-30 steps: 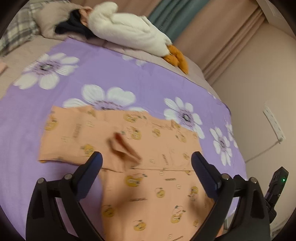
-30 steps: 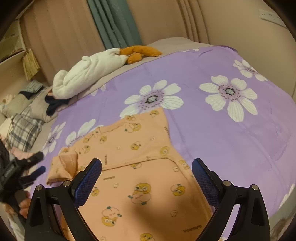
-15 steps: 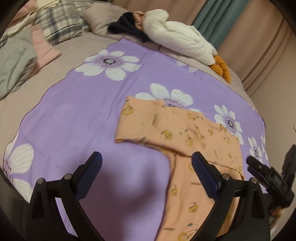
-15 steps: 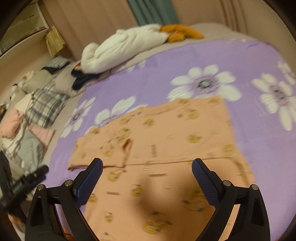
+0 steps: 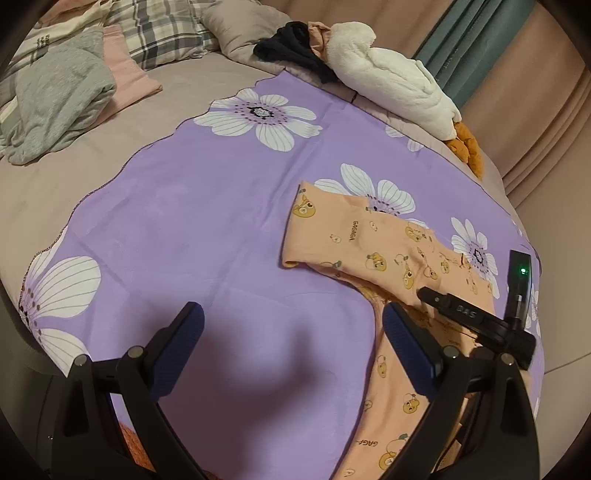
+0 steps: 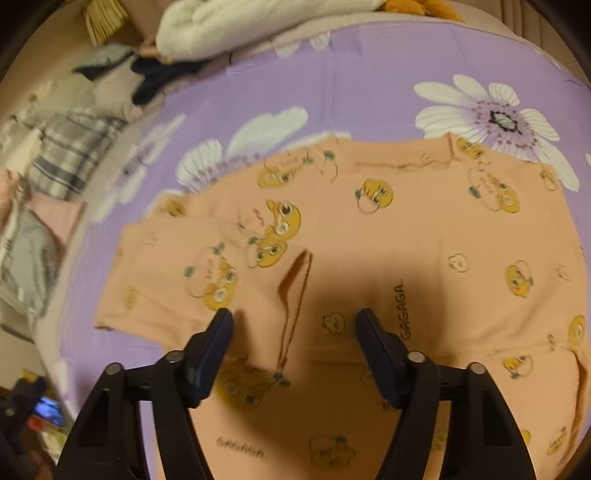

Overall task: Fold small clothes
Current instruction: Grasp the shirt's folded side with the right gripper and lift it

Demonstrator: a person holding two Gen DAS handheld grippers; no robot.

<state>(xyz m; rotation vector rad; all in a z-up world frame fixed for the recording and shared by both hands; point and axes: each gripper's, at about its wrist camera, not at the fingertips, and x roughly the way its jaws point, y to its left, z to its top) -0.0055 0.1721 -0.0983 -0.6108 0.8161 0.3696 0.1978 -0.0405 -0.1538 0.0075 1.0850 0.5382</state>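
Shirt (image 6: 369, 229): flat on the sheet (image 5: 207, 229), sleeves crosswise. Right claw (image 6: 293, 325), nearer, over the fold ridge, jaws just narrowing, nothing pinched. Left claw (image 5: 291, 325): open, beside the sleeve.

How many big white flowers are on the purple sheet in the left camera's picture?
4 clear flowers: one near the far edge, one at the near-left edge, one half under the orange garment, one at its right. Stray petals suggest more are hidden.

One orange garment (image 5: 373, 243), one purple sheet (image 5: 207, 206), one white plush (image 5: 388, 74), one plaid pillow (image 5: 162, 33), two grippers: left (image 5: 291, 328), right (image 6: 293, 325).
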